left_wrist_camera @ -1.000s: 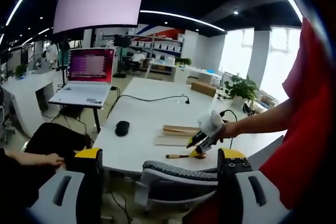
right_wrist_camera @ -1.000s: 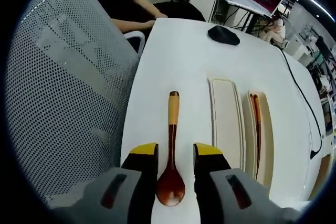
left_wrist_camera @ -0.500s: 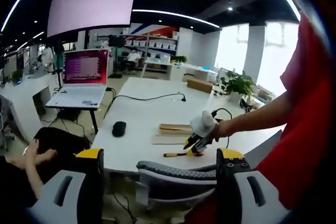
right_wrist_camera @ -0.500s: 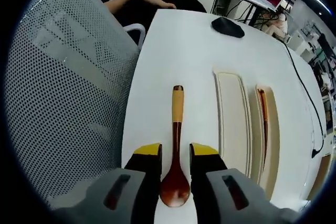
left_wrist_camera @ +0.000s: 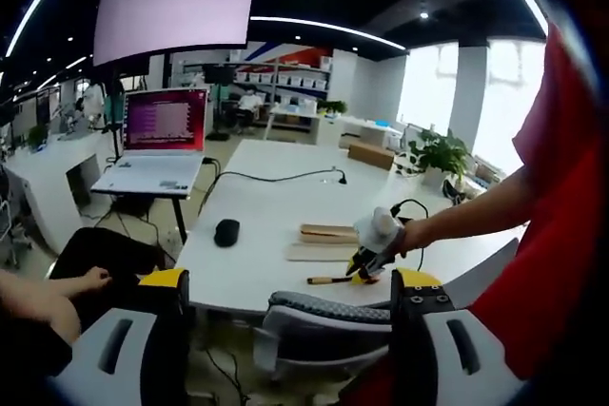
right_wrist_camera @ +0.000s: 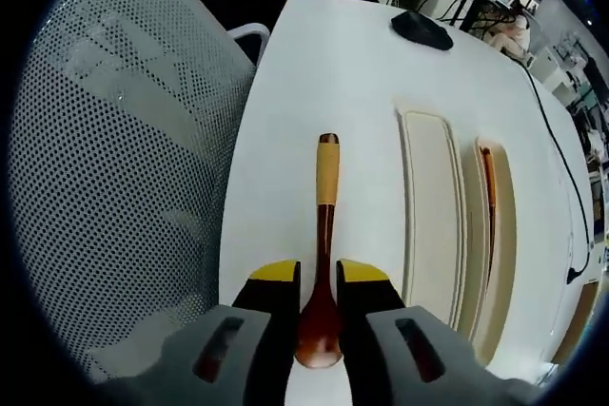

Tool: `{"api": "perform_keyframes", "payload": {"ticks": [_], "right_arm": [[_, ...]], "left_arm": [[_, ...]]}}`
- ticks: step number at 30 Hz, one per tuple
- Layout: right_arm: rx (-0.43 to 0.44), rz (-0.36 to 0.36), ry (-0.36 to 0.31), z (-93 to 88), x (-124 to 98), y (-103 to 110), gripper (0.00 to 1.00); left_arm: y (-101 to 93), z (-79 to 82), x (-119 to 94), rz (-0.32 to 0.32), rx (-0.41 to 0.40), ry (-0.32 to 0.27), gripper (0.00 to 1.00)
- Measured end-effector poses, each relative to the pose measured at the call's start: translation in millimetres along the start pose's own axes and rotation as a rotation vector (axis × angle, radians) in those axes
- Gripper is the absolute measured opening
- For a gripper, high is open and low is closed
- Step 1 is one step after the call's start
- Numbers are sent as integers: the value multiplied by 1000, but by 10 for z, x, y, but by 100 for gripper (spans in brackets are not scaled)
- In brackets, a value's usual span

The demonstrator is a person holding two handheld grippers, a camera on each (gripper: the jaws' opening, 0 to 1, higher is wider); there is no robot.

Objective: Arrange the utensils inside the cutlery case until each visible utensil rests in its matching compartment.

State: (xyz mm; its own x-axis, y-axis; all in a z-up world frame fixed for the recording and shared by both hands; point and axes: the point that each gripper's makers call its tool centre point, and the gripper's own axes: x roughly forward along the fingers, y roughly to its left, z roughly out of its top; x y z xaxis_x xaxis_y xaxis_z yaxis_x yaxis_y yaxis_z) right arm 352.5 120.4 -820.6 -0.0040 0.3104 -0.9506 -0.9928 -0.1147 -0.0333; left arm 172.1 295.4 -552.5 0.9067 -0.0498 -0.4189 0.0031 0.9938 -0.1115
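One mesh chair back beside right tongs, seemingly clamped on spoon; left tongs agape.

Wooden spoon: dark bowl, tan handle end, flat on white table, just left of cutlery case; case holds dark utensil in right compartment.

The spoon lay on the table, the case beside it at three o'clock, the mouse beyond at one.

Left gripper and right gripper have grey bodies with slotted sides, black jaws and yellow tips; the person wears a red short sleeve
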Motion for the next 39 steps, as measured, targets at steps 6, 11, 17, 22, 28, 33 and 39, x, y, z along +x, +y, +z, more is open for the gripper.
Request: {"api": "perform_keyframes", "payload": {"ticks": [6,11,17,22,28,33,39], "right_arm": [[-21,31,23,6,31,64,11],[-8,38,34,3,33,47,10],[-11,35,42,5,54,23,3],[-15,52,37,7,45,18,2],[34,62,20,8,51,38,2],[40,65,36,3,59,16,1],[74,58,13,28,-46,-34,1]], "left_arm": [[26,-27,-38,14,-9,2,89],[50,-38,-36,16,-9,8,89],[11,9,24,-1,1,5,89],[17,66,41,-9,-32,-26,89],[-20,60,55,-26,-49,-38,89],[-41,38,65,-28,-32,-26,87],[20,165,-10,-17,-60,-85,90]]}}
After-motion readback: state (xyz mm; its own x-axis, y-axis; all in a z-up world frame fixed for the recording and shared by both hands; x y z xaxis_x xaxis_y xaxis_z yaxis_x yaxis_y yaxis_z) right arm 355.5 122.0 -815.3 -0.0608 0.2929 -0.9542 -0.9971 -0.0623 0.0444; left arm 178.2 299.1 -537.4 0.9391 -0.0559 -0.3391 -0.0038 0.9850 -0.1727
